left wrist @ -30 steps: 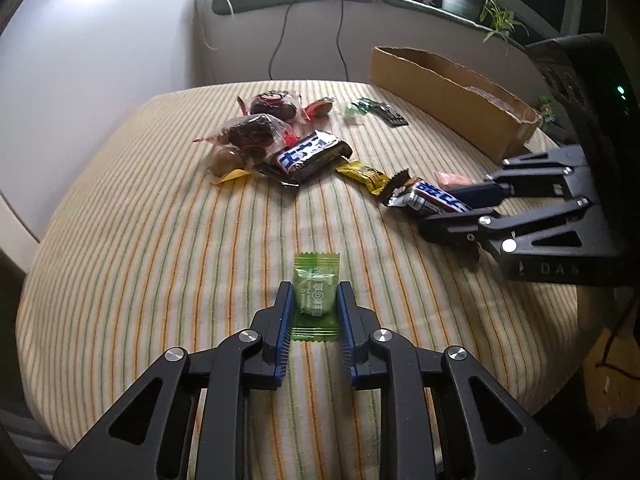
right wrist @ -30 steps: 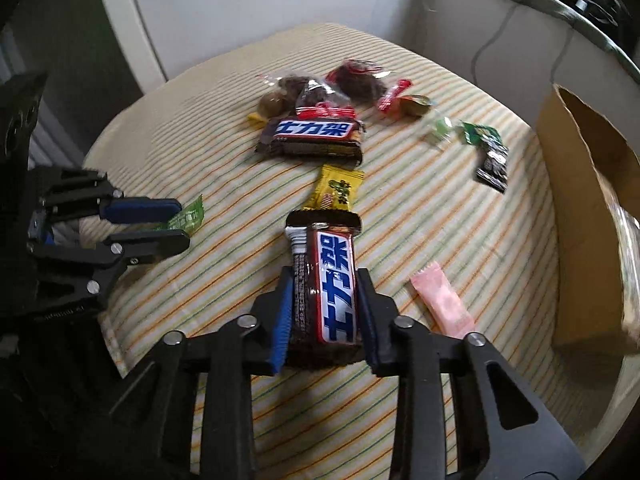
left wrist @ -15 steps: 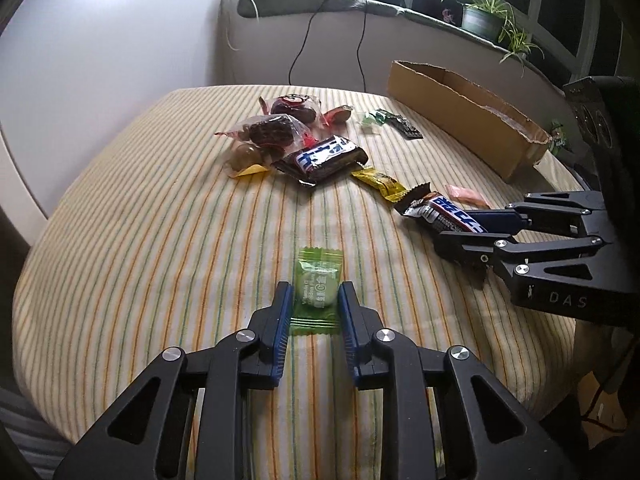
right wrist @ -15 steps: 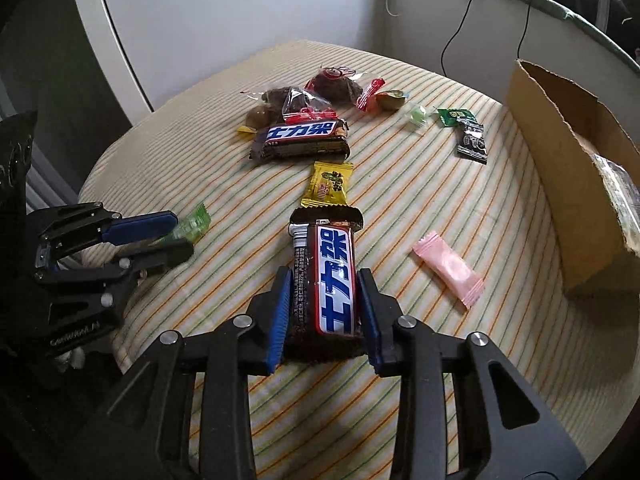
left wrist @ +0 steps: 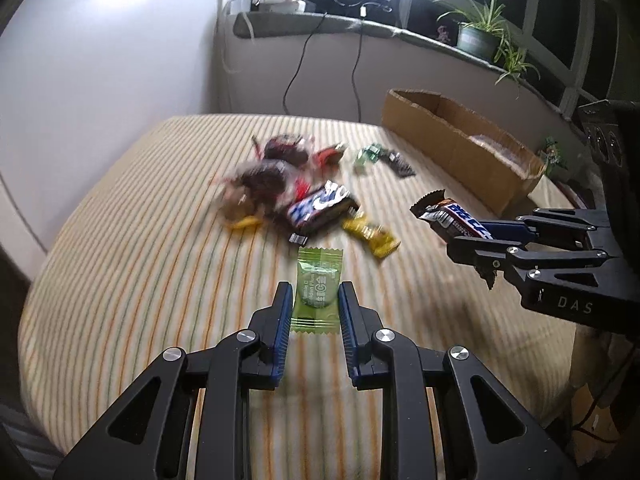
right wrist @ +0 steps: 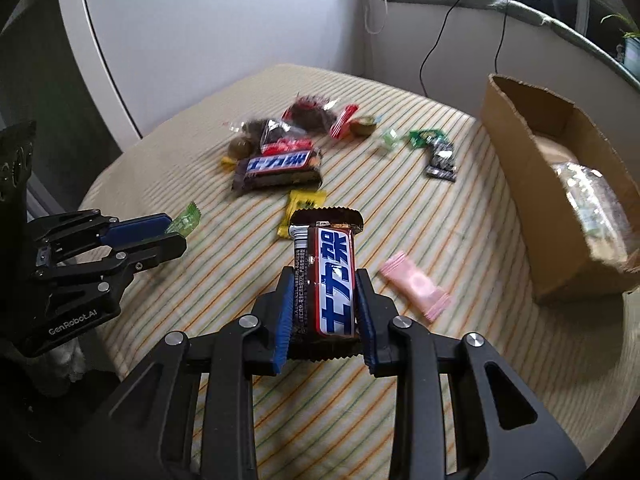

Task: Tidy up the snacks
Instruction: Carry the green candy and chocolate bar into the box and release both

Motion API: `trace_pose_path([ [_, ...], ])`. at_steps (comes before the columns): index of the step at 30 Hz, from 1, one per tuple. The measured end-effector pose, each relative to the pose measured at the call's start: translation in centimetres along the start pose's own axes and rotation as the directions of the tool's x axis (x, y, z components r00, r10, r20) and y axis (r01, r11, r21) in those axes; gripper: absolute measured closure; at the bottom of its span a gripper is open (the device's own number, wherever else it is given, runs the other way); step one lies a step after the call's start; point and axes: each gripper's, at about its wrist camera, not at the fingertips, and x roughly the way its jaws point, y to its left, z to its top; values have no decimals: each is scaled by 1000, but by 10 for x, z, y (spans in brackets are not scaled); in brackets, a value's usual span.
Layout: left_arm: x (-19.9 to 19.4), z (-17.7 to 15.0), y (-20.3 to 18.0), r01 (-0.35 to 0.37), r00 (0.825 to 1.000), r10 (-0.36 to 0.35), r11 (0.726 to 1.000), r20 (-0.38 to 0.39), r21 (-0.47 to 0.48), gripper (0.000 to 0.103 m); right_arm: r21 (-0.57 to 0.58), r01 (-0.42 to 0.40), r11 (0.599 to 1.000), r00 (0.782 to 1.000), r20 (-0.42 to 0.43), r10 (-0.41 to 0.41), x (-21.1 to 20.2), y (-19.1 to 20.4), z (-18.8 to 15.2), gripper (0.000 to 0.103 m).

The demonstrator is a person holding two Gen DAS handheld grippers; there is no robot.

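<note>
My left gripper point(left wrist: 314, 300) is shut on a small green candy packet point(left wrist: 318, 286) and holds it above the striped tablecloth point(left wrist: 140, 264). It also shows in the right wrist view point(right wrist: 168, 236) at the left. My right gripper point(right wrist: 323, 296) is shut on a brown, red and blue chocolate bar point(right wrist: 326, 276), lifted off the cloth. That bar also shows in the left wrist view point(left wrist: 450, 216) at the right. An open cardboard box point(right wrist: 560, 192) stands at the right side of the table.
A pile of loose snacks lies mid-table: a second chocolate bar point(right wrist: 280, 168), a yellow packet point(right wrist: 304, 208), dark wrapped sweets point(right wrist: 308, 114), a pink packet point(right wrist: 416, 284), green and black packets point(right wrist: 434, 148). A windowsill with cables and plants runs behind.
Both grippers have risen from the cloth with their snacks held. The chocolate bar has left the table, and the view has shifted toward the box.
</note>
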Motion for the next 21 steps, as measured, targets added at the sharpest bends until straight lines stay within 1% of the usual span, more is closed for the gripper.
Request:
trace_pose_path([
  [5, 3, 25, -17, 27, 999, -29, 998, 36, 50, 81, 1, 22, 1000, 999, 39, -22, -15, -13, 13, 73],
  [8, 5, 41, -30, 61, 997, -65, 995, 52, 77, 81, 20, 36, 999, 997, 64, -37, -26, -27, 22, 73],
  [12, 16, 65, -46, 106, 991, -113, 990, 68, 97, 81, 46, 67, 997, 993, 89, -71, -39, -50, 33, 73],
  [21, 43, 118, -78, 164, 979, -177, 978, 98, 130, 81, 103, 132, 986, 982, 119, -144, -55, -105, 51, 73],
])
